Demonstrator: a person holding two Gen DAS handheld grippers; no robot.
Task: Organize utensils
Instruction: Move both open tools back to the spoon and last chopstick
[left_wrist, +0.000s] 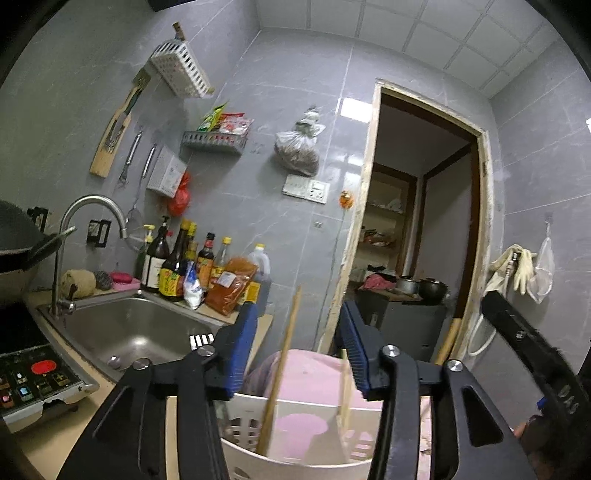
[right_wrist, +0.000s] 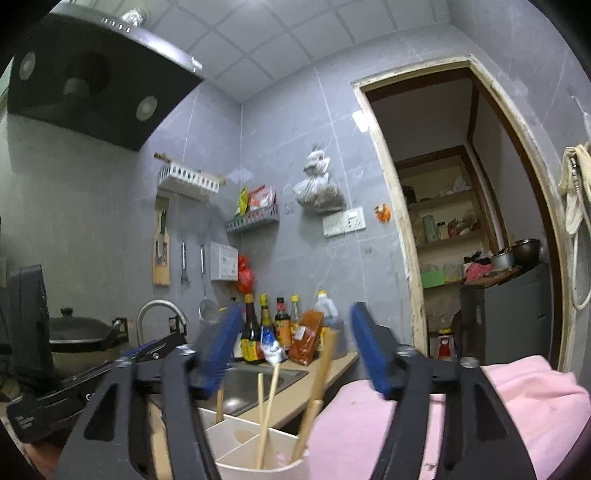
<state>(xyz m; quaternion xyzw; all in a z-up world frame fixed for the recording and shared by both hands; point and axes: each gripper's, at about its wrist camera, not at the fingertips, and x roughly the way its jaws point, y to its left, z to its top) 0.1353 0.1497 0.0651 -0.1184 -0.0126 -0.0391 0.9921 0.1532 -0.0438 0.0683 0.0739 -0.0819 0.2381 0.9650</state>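
In the left wrist view my left gripper (left_wrist: 299, 310) is open, its blue pads (left_wrist: 242, 347) well apart. A long wooden stick (left_wrist: 282, 362) rises between them without touching either pad, and stands in the white slotted utensil holder (left_wrist: 255, 458) below. A thinner chopstick (left_wrist: 345, 391) leans in the same holder. In the right wrist view my right gripper (right_wrist: 297, 314) is open and holds nothing. Under it the holder's compartments (right_wrist: 236, 435) carry pale chopsticks (right_wrist: 267, 406) and a thick wooden handle (right_wrist: 319, 384).
A pink cloth (left_wrist: 314, 373) (right_wrist: 517, 398) lies right behind the holder. The steel sink (left_wrist: 140, 332) with its tap, sauce bottles (left_wrist: 173, 269) and a stove panel (left_wrist: 33, 384) fill the counter to the left. A doorway (left_wrist: 417, 229) opens to the right. A wok (right_wrist: 81, 332) sits at the far left.
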